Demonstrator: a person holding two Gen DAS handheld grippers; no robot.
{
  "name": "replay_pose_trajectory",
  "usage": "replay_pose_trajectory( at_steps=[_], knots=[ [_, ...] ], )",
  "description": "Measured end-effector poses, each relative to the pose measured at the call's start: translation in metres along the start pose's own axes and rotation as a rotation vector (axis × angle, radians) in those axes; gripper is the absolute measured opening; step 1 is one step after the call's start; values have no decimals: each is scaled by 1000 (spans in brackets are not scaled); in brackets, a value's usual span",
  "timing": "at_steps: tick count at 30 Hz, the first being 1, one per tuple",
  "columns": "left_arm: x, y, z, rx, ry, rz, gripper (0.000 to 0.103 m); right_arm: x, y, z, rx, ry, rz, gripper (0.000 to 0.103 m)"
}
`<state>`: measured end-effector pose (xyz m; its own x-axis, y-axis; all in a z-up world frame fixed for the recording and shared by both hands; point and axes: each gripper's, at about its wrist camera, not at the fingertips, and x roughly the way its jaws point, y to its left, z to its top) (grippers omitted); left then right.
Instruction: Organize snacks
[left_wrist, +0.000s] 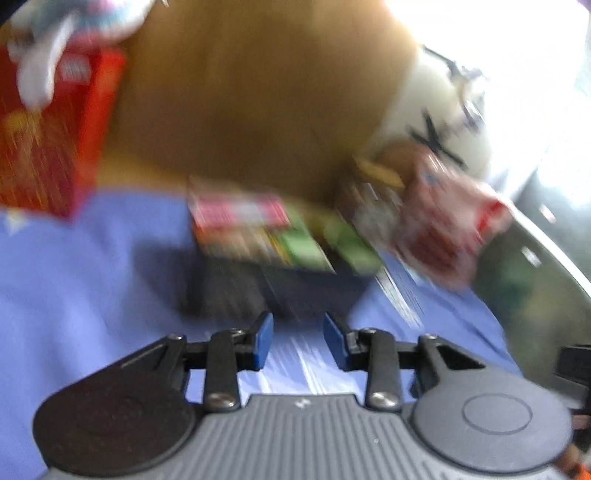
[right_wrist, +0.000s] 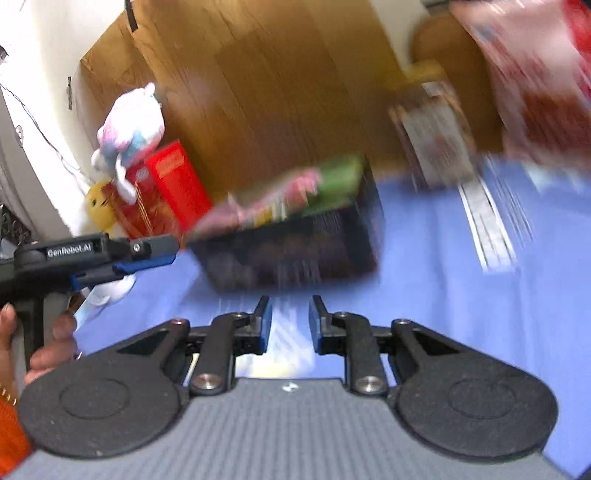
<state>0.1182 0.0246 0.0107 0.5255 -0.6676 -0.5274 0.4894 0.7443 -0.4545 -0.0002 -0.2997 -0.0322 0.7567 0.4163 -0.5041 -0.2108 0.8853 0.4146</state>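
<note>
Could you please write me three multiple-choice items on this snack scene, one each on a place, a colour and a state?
1. Where do the green and pink snack packets lie?
A. In the black basket
B. On top of the red box
C. Between the right gripper's jaws

2. What colour is the cloth under the basket?
A. White
B. Blue
C. Green

3. How does the left gripper stand?
A. Shut on a packet
B. Jaws apart, nothing between them
C. Shut on the plush toy

Answers:
1 A: the packets fill the top of the basket in both views.
2 B: blue cloth surrounds the basket.
3 B: only blue cloth shows through the gap between its blue pads.
</note>
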Motion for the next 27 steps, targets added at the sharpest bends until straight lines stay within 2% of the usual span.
replay_pose_trajectory(
  at_steps=[4, 7, 8, 10, 12, 14, 17, 20, 22, 23, 24, 27],
  knots=[
    [12, -15, -42, -24, 167, -115, 31, -30, -9, -41, 63, 34, 11, 25],
    [22, -24, -67, -30, 248, -124, 31, -39, -6, -59, 58, 39, -1, 25],
    [26, -26, -75, -38, 259, -127, 31, -42, -2, -65, 46, 35, 5, 25],
    [22, -34, -84, -38, 222, -127, 45, -44, 3, -75, 52, 22, 36, 28],
    [21, -42, -87, -47, 220, -127, 54, -46, 3, -83, 71, -27, 40, 29],
    [21, -45, -89, -89, 232, -144, 53, -47, -3, -87, 98, -50, 58, 28],
    [20, -44, -93, -157, 238, -193, 51, -47, -18, -90, 203, -74, 108, 24],
    [17, -40, -95, -204, 217, -203, 39, -47, -22, -90, 212, -87, 116, 20],
    [12, -36, -95, -226, 184, -215, 18, -49, -20, -92, 206, -99, 116, 20],
    [11, -35, -95, -237, 172, -220, 15, -50, -19, -93, 201, -106, 118, 21],
    [12, -34, -95, -246, 170, -224, 16, -50, -19, -94, 198, -112, 119, 21],
    [16, -38, -98, -222, 171, -174, 15, -50, -17, -95, 174, -116, 105, 22]
  ],
)
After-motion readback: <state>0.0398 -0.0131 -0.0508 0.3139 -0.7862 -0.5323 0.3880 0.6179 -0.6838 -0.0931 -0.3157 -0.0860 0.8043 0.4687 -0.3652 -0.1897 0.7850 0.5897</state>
